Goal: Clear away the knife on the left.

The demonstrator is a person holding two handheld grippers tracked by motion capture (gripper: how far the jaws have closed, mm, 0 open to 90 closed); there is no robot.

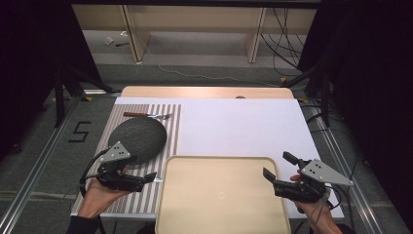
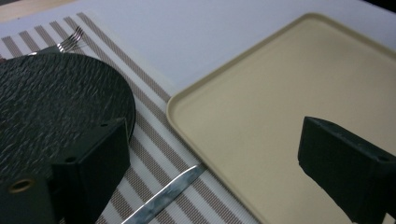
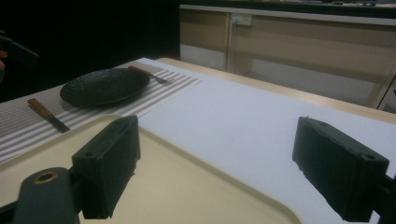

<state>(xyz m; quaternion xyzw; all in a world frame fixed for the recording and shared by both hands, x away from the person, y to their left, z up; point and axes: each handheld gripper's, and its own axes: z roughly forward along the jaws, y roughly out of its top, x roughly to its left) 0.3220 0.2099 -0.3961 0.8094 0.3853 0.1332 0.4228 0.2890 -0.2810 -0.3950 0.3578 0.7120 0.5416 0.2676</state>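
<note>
Cutlery clearing is judged to be at the approach step: a knife (image 2: 163, 198) lies on the striped placemat (image 1: 168, 124) between the black plate (image 1: 139, 139) and beige tray (image 1: 219, 195), under the left hand-held gripper (image 1: 146, 178), jaws apart, while the right hand-held gripper (image 1: 275, 170) is held apart too.
</note>
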